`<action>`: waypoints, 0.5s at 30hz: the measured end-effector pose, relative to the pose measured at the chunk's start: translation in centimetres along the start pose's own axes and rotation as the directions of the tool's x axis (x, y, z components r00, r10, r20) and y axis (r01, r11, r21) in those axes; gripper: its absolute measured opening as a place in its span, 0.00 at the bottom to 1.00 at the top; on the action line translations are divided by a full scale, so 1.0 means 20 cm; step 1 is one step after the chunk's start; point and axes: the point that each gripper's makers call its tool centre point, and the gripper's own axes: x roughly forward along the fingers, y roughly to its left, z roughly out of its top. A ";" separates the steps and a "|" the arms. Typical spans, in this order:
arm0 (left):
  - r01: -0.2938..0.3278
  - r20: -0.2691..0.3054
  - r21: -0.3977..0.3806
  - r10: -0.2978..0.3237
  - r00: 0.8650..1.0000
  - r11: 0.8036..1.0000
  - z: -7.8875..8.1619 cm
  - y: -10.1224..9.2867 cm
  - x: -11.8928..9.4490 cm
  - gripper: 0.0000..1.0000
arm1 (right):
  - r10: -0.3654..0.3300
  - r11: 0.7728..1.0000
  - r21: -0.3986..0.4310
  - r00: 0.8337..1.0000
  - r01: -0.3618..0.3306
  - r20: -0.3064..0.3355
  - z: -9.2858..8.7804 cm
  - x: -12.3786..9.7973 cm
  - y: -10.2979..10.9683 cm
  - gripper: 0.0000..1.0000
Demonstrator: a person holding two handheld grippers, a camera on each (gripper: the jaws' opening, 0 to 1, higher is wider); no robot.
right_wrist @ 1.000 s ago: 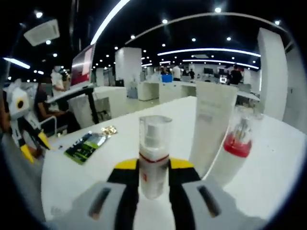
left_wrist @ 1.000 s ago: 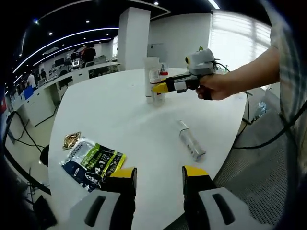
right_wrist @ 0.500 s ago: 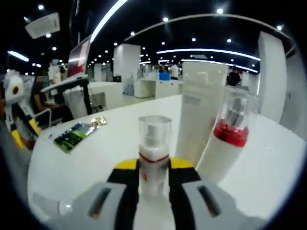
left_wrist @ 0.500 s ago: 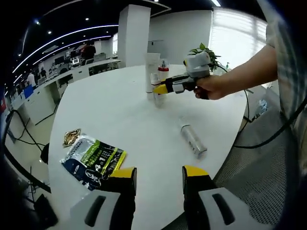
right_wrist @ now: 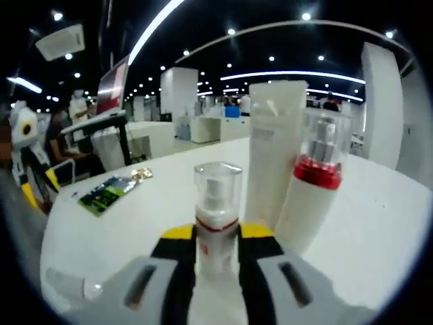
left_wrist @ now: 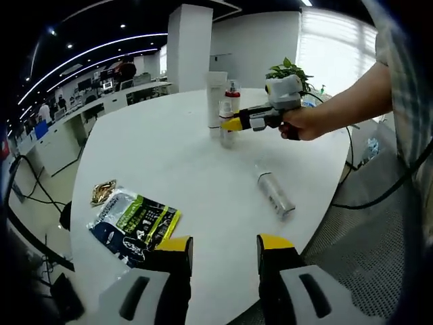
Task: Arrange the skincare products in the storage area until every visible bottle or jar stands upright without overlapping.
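My right gripper (right_wrist: 216, 244) is shut on a small white spray bottle (right_wrist: 216, 217) with a clear cap, held upright just above or on the white table (right_wrist: 379, 223). Right behind it stand a tall white tube (right_wrist: 270, 152) and a white bottle with a red collar (right_wrist: 308, 186). In the left gripper view the right gripper (left_wrist: 233, 124) holds the spray bottle (left_wrist: 226, 122) beside the tube (left_wrist: 216, 95) and the red-collared bottle (left_wrist: 233, 95). A clear bottle (left_wrist: 273, 193) lies on its side at mid table. My left gripper (left_wrist: 223, 254) stands open at the near edge.
A green and blue packet (left_wrist: 132, 225) and a small gold packet (left_wrist: 101, 193) lie near the table's (left_wrist: 169, 156) left front edge. A potted plant (left_wrist: 287, 68) stands behind the right gripper. A person's arm (left_wrist: 345, 108) reaches in from the right. Desks and people fill the background.
The right gripper has carried the spray bottle closer to the tube and the red-collared bottle, which now stand more upright in its view. The left gripper stays open and has barely moved.
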 end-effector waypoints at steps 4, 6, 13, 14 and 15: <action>-0.002 -0.006 0.010 0.002 1.000 1.000 -0.01 0.00 0.00 0.38 | -0.007 0.999 -0.041 1.000 0.006 -0.021 -0.01 0.00 0.01 0.21; -0.002 -0.005 0.006 0.002 1.000 1.000 0.00 0.00 0.00 0.38 | -0.015 0.998 -0.061 0.999 0.013 -0.031 -0.01 0.01 0.01 0.21; 0.004 -0.006 0.008 -0.004 1.000 1.000 0.00 -0.01 0.00 0.38 | -0.033 0.996 -0.079 0.998 0.029 -0.056 0.00 0.04 -0.02 0.21; 0.003 -0.007 0.009 -0.003 1.000 1.000 0.00 0.00 0.00 0.38 | -0.041 0.995 -0.089 0.997 0.035 -0.064 0.00 0.05 -0.03 0.22; 0.003 -0.008 0.010 -0.003 1.000 1.000 0.00 0.00 0.00 0.36 | -0.044 0.995 -0.090 0.997 0.038 -0.069 0.01 0.05 -0.04 0.22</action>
